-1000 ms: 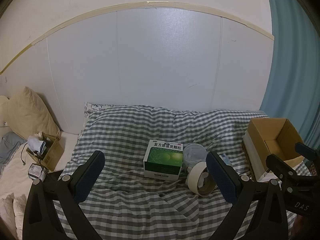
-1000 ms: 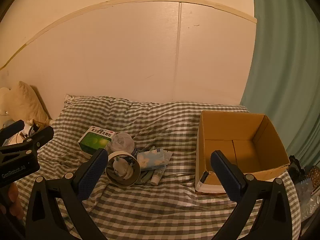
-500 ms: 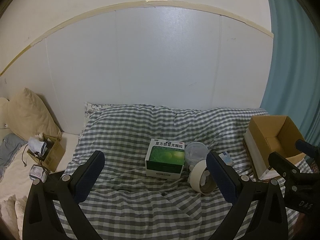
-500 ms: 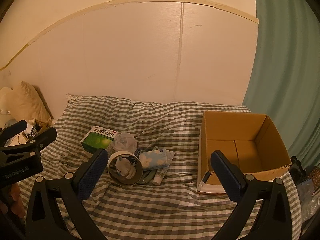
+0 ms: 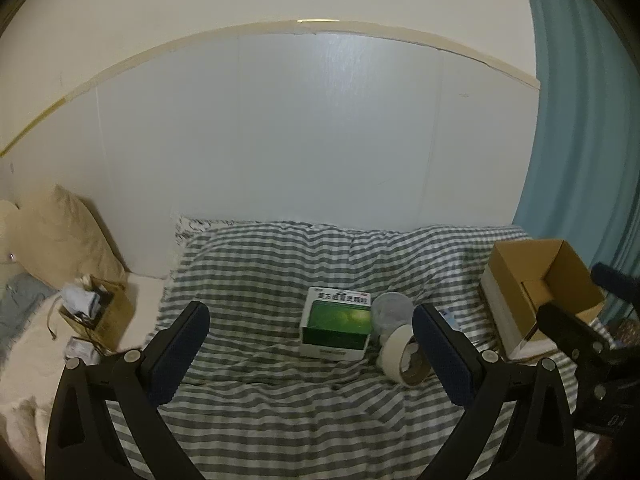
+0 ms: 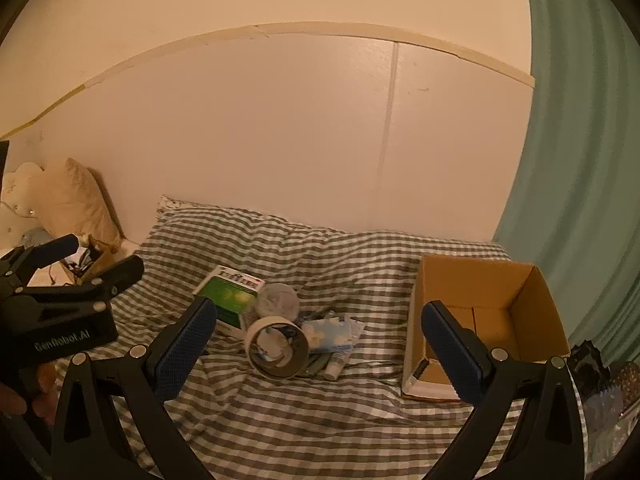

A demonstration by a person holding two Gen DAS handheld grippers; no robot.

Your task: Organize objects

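Note:
A green and white medicine box (image 5: pixel 335 325) (image 6: pixel 231 295) lies on the checked bedcover. Right of it stand a clear round tub (image 5: pixel 391 309) (image 6: pixel 278 300) and a tape roll (image 5: pixel 402 354) (image 6: pixel 277 347). A blue-patterned tissue pack (image 6: pixel 328 333) and a small tube (image 6: pixel 335 363) lie beside the roll. An open, empty cardboard box (image 5: pixel 538 284) (image 6: pixel 480 316) sits at the right. My left gripper (image 5: pixel 310 352) is open and empty, held above the cover short of the items. My right gripper (image 6: pixel 318 344) is open and empty, also short of them.
A white wall panel backs the bed. A cream pillow (image 5: pixel 60 240) and a small cluttered carton (image 5: pixel 94 312) lie at the left. A teal curtain (image 6: pixel 580 160) hangs at the right. Each gripper shows in the other's view, the right one (image 5: pixel 580 336) and the left one (image 6: pixel 60 300).
Both views have tilted upward slightly, so the items sit lower in frame. Both grippers remain open and nothing on the bed has moved.

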